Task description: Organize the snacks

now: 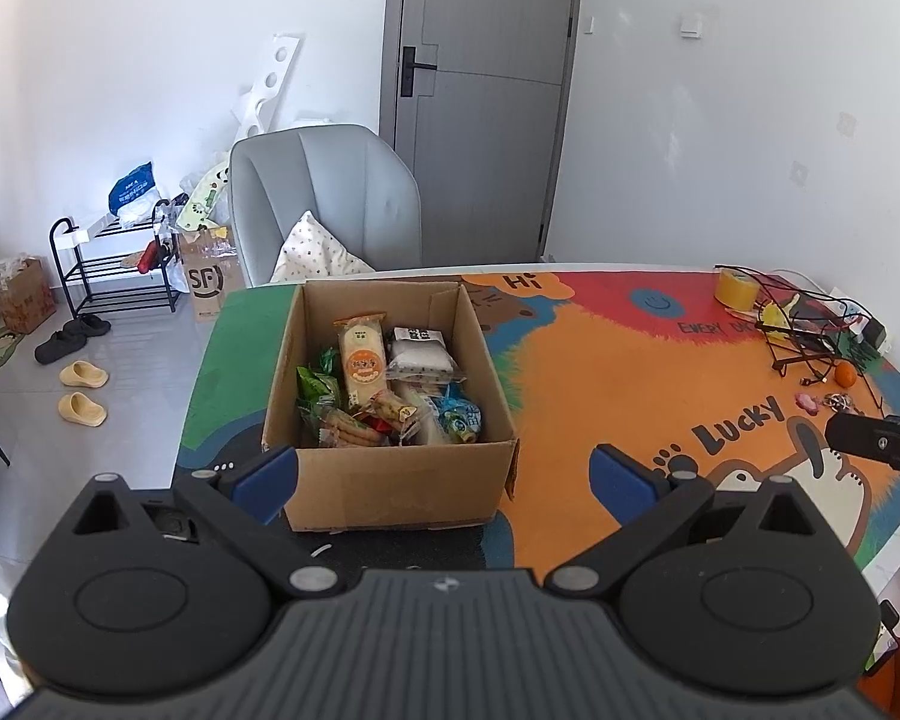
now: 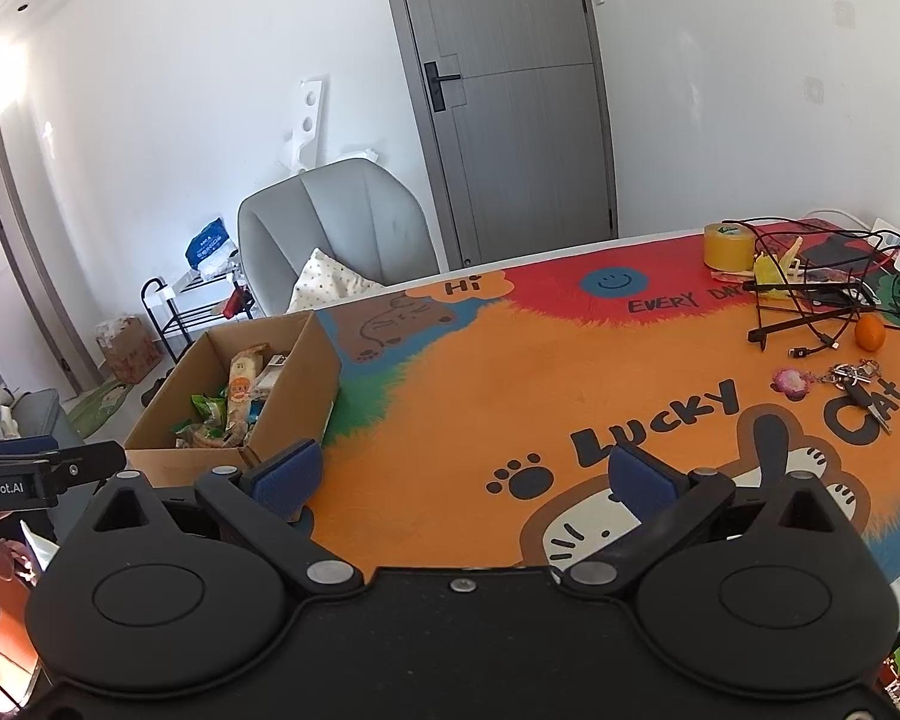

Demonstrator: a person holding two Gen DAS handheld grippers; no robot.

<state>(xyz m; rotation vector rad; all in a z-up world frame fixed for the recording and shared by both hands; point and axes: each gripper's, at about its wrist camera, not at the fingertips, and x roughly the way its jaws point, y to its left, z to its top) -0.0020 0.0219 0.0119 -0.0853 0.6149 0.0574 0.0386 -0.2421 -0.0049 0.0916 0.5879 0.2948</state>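
An open cardboard box (image 1: 390, 480) stands on the colourful table mat (image 1: 600, 360) at the table's left end. It holds several wrapped snacks: a tall orange biscuit pack (image 1: 363, 363), a white pack (image 1: 421, 354), green packs (image 1: 317, 387) and a blue one (image 1: 459, 417). My left gripper (image 1: 444, 480) is open and empty, just in front of the box's near wall. My right gripper (image 2: 465, 477) is open and empty over the orange mat (image 2: 510, 390), right of the box (image 2: 294, 372).
At the table's far right lie a yellow tape roll (image 2: 729, 246), a black wire stand with cables (image 2: 810, 300), an orange (image 2: 869, 333) and keys (image 2: 852, 381). A grey chair (image 1: 324, 198) stands behind the table. Shoe rack and slippers are on the floor left.
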